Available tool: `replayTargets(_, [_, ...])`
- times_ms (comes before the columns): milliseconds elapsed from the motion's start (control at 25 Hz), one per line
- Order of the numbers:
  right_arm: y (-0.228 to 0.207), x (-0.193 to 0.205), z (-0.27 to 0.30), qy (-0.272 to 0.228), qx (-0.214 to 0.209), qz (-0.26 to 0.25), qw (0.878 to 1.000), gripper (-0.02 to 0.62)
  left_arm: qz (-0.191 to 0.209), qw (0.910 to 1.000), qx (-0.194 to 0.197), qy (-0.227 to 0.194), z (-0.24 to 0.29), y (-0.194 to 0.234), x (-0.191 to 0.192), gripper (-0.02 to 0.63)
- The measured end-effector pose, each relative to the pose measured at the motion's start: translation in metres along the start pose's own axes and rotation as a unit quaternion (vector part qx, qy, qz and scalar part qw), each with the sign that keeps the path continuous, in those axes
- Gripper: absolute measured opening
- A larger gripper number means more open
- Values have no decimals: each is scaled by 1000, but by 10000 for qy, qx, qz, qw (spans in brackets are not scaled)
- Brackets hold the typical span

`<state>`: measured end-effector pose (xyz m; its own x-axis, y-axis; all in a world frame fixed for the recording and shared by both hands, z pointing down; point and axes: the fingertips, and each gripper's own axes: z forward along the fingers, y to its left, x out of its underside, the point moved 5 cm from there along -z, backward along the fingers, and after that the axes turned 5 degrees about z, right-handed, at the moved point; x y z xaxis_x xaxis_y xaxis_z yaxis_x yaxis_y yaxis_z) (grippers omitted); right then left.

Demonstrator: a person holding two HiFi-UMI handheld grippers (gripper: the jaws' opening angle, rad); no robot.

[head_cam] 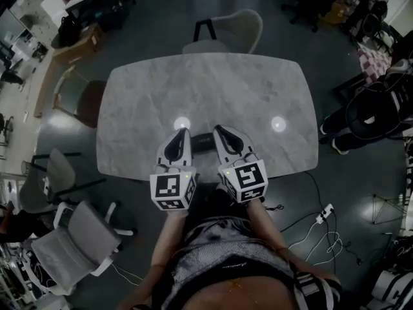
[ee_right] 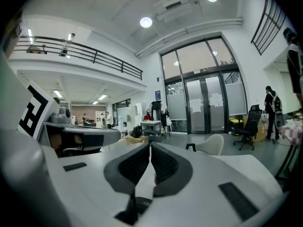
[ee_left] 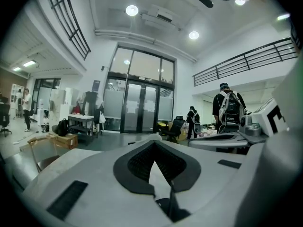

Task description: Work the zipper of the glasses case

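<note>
- Glasses case (head_cam: 205,145): most likely the dark strip low in the middle of the head view, tucked between the two grippers near the lower edge of the bench (head_cam: 206,89). Mostly covered, with no zipper or pull tab visible in any view.
- Left gripper (head_cam: 184,132): jaws closed tip to tip in the left gripper view, with nothing seen pinched between the pads. Pointing almost level, out across the bench top.
- Right gripper (head_cam: 218,129): jaws likewise together in the right gripper view, nothing visibly clamped, aimed the same way.
- Side by side, close but not touching, left gripper just left of centre and right gripper just right, with the dark strip in the gap.
- Judged step: lining up on the case, with no hold taken yet on the body or the pull.
- To do it well:
  - Tip both grippers further down to bring the case and its zipper line into their own views before closing on anything.
  - Open one gripper and clamp the case body near the zipper's end, pressing it flat to the bench.
  - Pinch the pull tab squarely with the pad tips of the other.
  - Draw along the zipper's track, not upward, and slow down at the curved corners.
- Risk: a light case sliding or lifting if the pull is tugged before the body is held.
- Further out: pale marbled bench top, and a light chair (head_cam: 239,28) beyond its far edge at upper centre.
</note>
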<state>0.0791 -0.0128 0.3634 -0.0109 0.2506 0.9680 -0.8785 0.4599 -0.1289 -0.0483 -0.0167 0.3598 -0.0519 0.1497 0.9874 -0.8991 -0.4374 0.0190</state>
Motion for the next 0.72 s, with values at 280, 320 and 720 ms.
replayTargets(280, [-5, 0, 14, -1, 338, 138, 9993, 63, 16, 9997, 231, 73, 16, 23, 2, 2])
replayTargets(320, [-6, -1, 17, 1, 393, 151, 9991, 63, 20, 9995, 293, 79, 20, 25, 0, 2])
replayTargets(720, [-5, -4, 46, 140, 938, 158, 9954, 63, -37, 9963, 854, 95, 54, 58, -1, 2])
